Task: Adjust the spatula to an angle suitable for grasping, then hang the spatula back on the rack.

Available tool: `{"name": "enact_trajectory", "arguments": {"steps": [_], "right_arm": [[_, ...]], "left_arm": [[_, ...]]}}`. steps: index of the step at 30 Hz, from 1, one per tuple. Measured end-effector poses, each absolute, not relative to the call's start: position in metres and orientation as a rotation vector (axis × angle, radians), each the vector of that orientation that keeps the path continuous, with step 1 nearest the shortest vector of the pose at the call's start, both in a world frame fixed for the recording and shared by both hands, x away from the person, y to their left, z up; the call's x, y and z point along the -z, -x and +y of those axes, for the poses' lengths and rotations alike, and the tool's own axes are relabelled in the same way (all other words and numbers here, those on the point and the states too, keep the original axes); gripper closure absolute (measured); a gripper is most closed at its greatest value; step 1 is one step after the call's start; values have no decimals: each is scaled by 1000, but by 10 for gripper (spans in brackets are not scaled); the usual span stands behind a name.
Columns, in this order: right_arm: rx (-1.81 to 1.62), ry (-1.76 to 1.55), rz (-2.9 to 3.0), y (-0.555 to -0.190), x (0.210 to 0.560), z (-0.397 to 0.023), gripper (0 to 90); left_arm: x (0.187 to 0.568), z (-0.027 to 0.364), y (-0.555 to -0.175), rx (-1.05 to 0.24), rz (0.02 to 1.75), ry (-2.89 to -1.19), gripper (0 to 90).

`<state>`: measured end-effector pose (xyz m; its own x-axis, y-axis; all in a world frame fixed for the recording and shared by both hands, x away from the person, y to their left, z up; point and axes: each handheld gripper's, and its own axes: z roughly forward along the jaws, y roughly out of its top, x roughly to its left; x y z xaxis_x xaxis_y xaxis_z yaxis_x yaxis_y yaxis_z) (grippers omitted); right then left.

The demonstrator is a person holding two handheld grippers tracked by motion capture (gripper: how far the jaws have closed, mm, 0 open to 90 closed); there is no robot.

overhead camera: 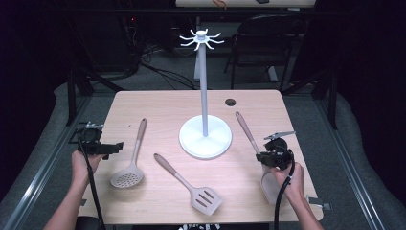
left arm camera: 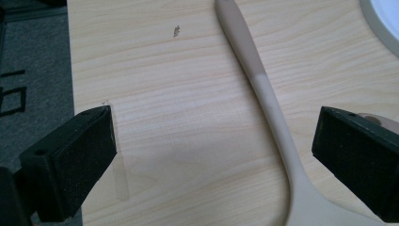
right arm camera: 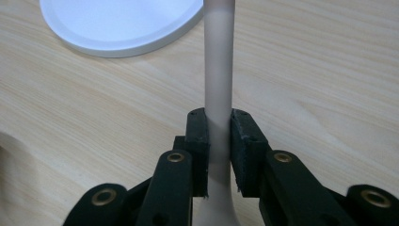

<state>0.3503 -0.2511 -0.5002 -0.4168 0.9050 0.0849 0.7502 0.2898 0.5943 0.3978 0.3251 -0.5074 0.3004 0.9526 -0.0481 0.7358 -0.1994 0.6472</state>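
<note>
Gripping low on the neck, we find the right gripper [right arm camera: 219, 155] clenched on the spatula [overhead camera: 246, 132] at the high view's lower right. The left gripper [left arm camera: 211, 155] stands released. The heavy blade could swing, twisting the handle.

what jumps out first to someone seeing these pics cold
The tall white utensil stand with hooked arms rises from the middle of the light wooden table. The right gripper is clamped on the beige handle of a pale utensil near the table's right edge, while a beige slotted turner lies in front.
</note>
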Motion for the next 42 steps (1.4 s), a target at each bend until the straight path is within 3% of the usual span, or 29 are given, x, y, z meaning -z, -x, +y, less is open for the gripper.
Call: {"name": "enact_trajectory", "arguments": {"steps": [24,31,42], "right_arm": [[-907,-1354,2279,-335,486,-231,787],[-929,-1313,2276,-332,483,-223,788],[-950,-1262,2277,-333,481,-211,787]], "left_arm": [[495,301,-390,-463,1394,-1995,2],[483,278,-385,-442,1302,-1977,2],[466,228,-385,-310,1140,-1977,1]]}}
